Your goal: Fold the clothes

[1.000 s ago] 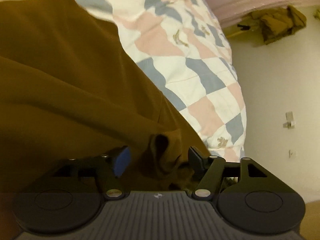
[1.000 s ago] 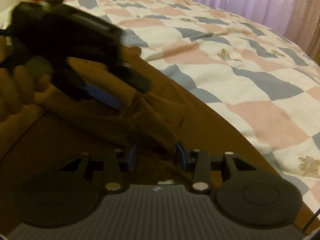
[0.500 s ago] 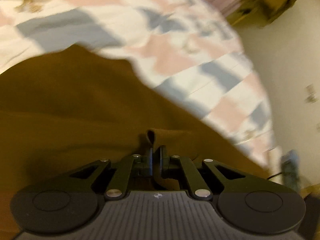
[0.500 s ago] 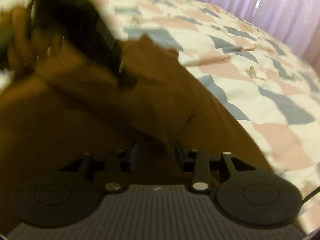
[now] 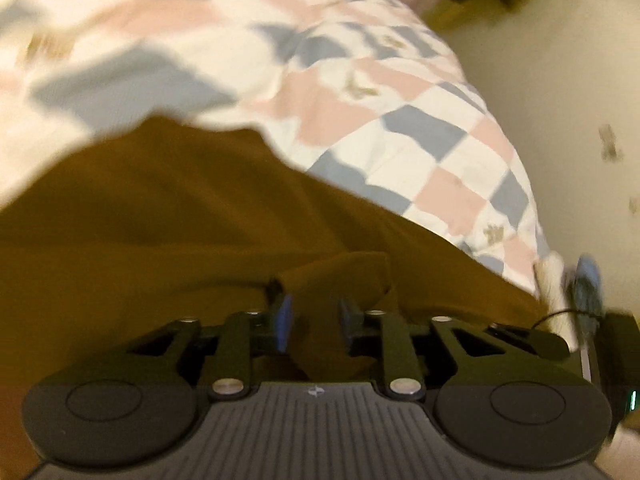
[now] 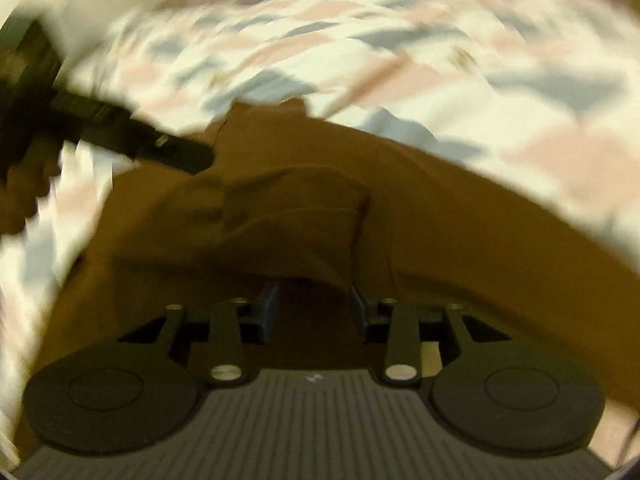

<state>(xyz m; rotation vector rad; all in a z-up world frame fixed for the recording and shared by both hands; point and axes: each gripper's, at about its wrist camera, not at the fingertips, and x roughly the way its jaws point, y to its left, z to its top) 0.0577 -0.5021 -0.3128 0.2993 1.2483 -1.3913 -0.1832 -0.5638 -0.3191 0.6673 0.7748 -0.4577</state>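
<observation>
We record a bed covered by a checked quilt (image 5: 360, 92) in pink, grey-blue and cream squares; it fills the upper part of both wrist views, badly blurred in the right one. A pale wall (image 5: 560, 120) rises beyond the bed edge on the right of the left wrist view.

On the quilt lies the brown garment (image 5: 160, 220), plain, one flat colour, matte, with soft folds and no print we can see. It takes up the lower half of both views. In the left wrist view its edge runs as a diagonal from upper left down to lower right, along the bed's side; we cannot tell the garment's full outline, so its long axis is only probably along that diagonal. In the right wrist view a doubled flap (image 6: 296, 208) of the same cloth sits on top of the main sheet, its fold edge curving just ahead of the fingers.

Left gripper (image 5: 314, 320): fingers parted with a moderate gap, a bunched tongue of brown cloth lying between the blue pads but not pinched.

Right gripper (image 6: 314, 312): fingers parted wider, the flap's edge draped across the tips, cloth loose between them.

The left gripper also appears in the right wrist view at upper left, a dark blurred shape touching the garment's edge.
</observation>
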